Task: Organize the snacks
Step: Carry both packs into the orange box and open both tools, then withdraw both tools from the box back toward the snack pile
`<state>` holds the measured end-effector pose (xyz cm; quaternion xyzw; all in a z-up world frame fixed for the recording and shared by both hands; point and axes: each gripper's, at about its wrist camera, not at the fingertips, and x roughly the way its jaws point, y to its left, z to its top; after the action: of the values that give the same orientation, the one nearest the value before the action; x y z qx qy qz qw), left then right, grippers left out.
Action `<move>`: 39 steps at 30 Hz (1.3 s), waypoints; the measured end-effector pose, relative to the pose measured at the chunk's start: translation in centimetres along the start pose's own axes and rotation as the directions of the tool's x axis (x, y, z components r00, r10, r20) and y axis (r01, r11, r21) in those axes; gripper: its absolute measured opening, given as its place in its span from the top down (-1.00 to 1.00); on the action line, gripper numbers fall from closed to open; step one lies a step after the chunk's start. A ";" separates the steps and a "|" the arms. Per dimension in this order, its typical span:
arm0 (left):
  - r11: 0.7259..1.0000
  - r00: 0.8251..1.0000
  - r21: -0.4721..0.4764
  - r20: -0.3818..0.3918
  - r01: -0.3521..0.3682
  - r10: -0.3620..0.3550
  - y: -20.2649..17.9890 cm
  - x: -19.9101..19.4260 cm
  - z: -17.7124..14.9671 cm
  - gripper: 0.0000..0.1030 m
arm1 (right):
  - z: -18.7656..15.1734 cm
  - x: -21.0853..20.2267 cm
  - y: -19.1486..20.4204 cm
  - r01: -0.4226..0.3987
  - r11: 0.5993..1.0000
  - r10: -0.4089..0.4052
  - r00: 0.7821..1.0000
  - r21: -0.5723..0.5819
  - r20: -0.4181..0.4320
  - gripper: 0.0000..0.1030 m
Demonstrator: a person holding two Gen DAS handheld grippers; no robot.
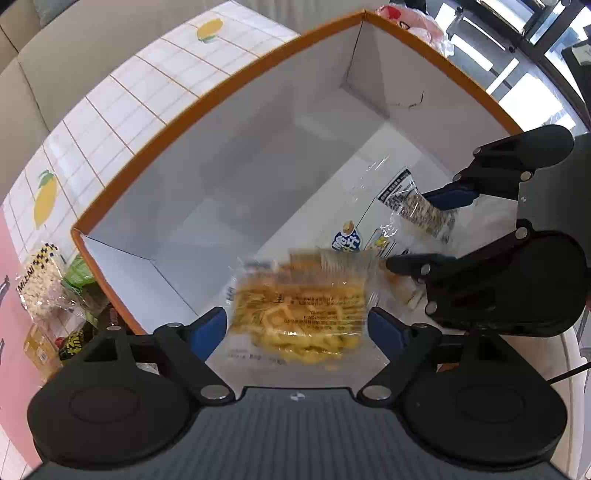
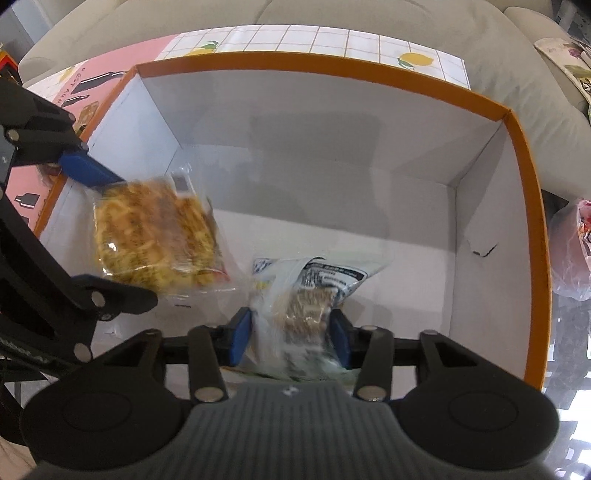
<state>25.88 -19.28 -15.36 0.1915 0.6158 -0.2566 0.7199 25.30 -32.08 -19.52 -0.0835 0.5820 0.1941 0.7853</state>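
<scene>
While both grippers reach into the orange-rimmed box, each has a snack packet between its blue pads. The left gripper is spread wide, and the yellow snack packet sits between its jaws; motion blur hides whether the pads truly pinch it, though the right wrist view shows one blue pad against the packet's upper corner with the packet seemingly off the floor. The right gripper is clamped on the brown snack packet, whose clear wrapper bulges forward past the fingertips, its printed label end pointing away from the jaws. A flat packet with a blue logo lies on the white box floor just beyond the left jaws, beside the right gripper's load.

Outside the box, behind and to the left of the left jaws, more snacks are heaped: a puffed-rice packet and a green packet. They rest on a tablecloth of white grid squares with lemon prints and a pink panel. A beige sofa stands beyond the box's far wall, and a pink plastic bag lies to the right of the right jaws, outside the box.
</scene>
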 end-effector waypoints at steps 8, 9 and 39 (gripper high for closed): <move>1.000 0.998 -0.022 0.067 0.010 -0.009 0.8 -2.7 -0.7 -1.00 | 0.4 -1.7 -0.3 0.031 0.999 -0.031 0.999 0.013 0.025 -0.33; 1.000 0.997 -0.028 0.079 0.012 -0.009 0.5 -3.6 -0.8 -1.00 | 0.4 -2.1 -0.2 0.040 0.999 -0.040 0.999 0.017 0.035 -0.40; 0.902 0.867 -0.429 0.430 -0.050 0.253 9.0 -17.3 -23.6 -0.17 | -4.4 -14.3 17.7 -0.066 0.966 -0.097 0.805 0.251 0.585 -0.52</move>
<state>10.81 4.11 -2.63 0.0185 0.4421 -0.1041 0.8907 10.79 -20.50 -5.69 0.0800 0.3273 0.1264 0.9330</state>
